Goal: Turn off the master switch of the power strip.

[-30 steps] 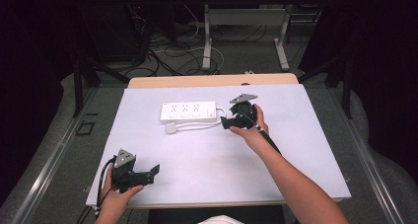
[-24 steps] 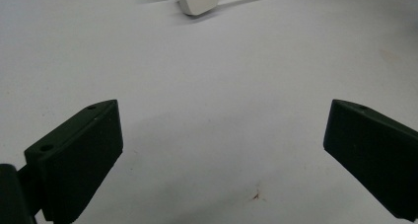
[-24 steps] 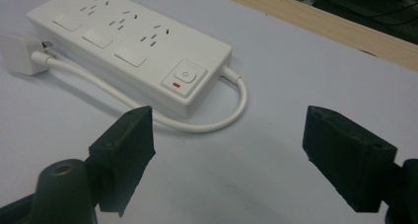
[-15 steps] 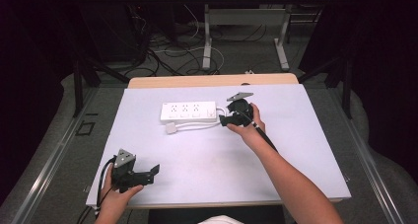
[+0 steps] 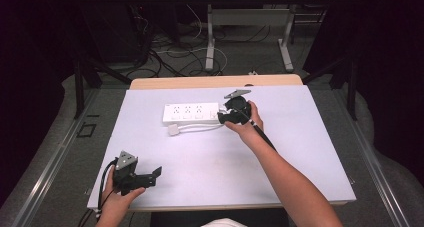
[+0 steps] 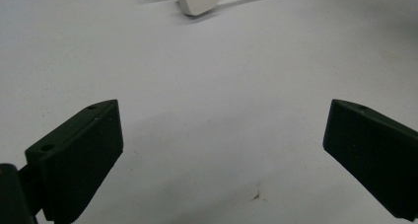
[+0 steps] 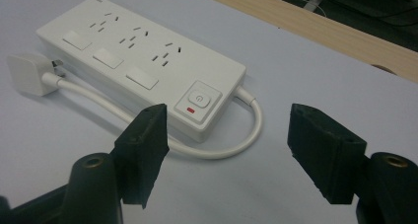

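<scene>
The right gripper (image 5: pixel 223 118) hovered beside the power strip's (image 5: pixel 191 113) switch end, jaws apart but just narrowing, nothing grasped yet; the left gripper (image 5: pixel 156 174) waited well away, jaws wide.

Bright, evenly lit tabletop; dark surroundings; soft shadows.

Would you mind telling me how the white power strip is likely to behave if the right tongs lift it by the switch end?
The flat white plastic power strip looks rigid, so it should lift without bending. Its smooth casing may slip between the pads. The looped white cable and white plug would probably dangle and drag.
</scene>
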Motion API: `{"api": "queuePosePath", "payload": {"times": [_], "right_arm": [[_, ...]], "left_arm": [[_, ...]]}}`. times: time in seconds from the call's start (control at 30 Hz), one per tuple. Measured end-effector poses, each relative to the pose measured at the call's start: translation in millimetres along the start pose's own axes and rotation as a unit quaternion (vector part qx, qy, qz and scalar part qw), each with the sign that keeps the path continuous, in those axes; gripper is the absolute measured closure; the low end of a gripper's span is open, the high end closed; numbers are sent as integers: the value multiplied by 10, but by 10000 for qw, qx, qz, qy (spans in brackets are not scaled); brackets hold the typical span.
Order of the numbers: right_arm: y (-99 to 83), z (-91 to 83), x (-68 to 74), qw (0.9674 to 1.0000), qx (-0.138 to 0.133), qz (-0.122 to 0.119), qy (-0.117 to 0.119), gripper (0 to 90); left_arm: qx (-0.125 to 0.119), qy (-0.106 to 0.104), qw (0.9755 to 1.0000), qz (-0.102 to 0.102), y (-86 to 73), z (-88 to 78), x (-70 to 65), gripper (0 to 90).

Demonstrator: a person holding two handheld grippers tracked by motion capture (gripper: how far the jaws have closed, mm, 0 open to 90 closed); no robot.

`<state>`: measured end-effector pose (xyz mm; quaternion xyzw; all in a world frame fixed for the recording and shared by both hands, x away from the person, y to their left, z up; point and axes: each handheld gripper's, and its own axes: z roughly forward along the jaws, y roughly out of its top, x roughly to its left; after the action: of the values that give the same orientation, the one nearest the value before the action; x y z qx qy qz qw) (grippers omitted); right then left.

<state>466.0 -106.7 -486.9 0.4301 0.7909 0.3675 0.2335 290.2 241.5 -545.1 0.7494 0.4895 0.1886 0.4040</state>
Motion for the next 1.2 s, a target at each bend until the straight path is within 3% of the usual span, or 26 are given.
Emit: {"api": "queuePosePath", "payload": {"times": [0.63, 0.67, 0.7, 1.2], "right_arm": [[123, 179, 61, 9998, 159, 151, 37, 372], [120, 197, 54, 9999, 75, 137, 72, 380], [126, 196, 54, 9997, 167, 150, 60, 384], [144, 305, 32, 9993, 208, 313, -40, 471]], "left_arm": [[-7, -8, 10000, 9, -8, -1, 13, 19], [-6, -9, 10000, 9, -8, -1, 14, 19], [9, -10, 10000, 6, -7, -4, 15, 19], [-49, -5, 10000, -26, -11, 2, 17, 20]]}}
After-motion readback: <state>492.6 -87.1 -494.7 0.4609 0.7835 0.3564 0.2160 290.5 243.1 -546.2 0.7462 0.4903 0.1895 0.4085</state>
